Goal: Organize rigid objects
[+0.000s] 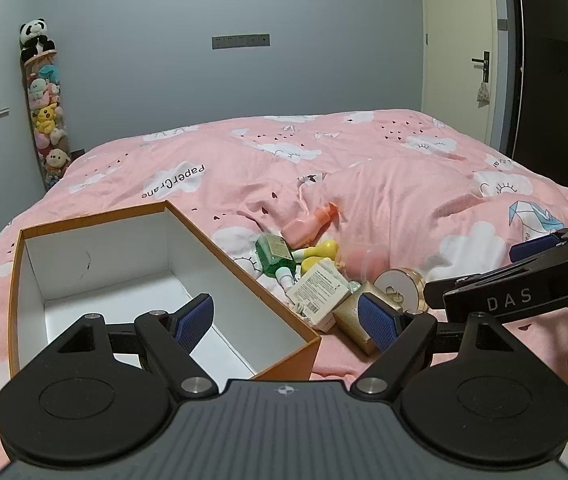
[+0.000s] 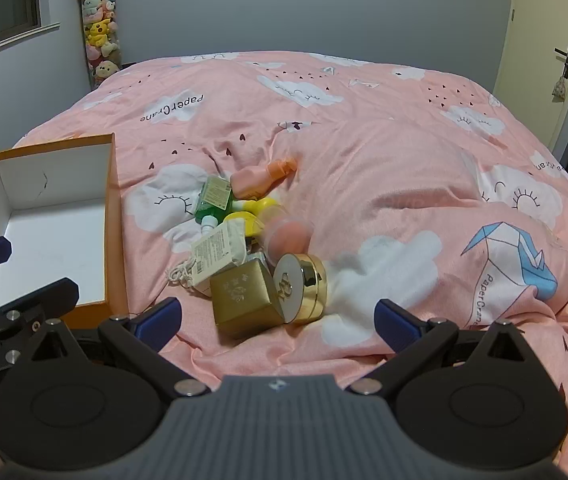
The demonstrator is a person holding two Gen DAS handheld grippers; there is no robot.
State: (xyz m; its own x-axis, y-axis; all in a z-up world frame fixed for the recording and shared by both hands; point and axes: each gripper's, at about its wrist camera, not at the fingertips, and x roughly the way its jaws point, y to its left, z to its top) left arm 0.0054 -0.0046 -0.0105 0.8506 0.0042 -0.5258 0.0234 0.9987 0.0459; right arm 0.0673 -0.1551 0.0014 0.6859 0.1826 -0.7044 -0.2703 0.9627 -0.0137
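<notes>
An orange box (image 1: 220, 248) with a white empty inside lies on the pink bed; it also shows in the right wrist view (image 2: 114, 216) at the left. Beside it is a pile: a gold cube box (image 2: 244, 300), a round gold compact (image 2: 303, 288), a white labelled box (image 2: 216, 252), a green bottle (image 2: 214, 198), a yellow bottle (image 2: 260, 208), a pink spray bottle (image 2: 260, 178) and a pink-filled clear jar (image 2: 287, 236). My left gripper (image 1: 285, 322) is open over the box's near right wall. My right gripper (image 2: 278, 320) is open, just short of the gold box.
The pink quilt (image 2: 403, 168) is rumpled with a raised fold right of the pile. A tall tube of plush toys (image 1: 46, 120) stands at the far left corner. A door (image 1: 463, 60) is at the far right.
</notes>
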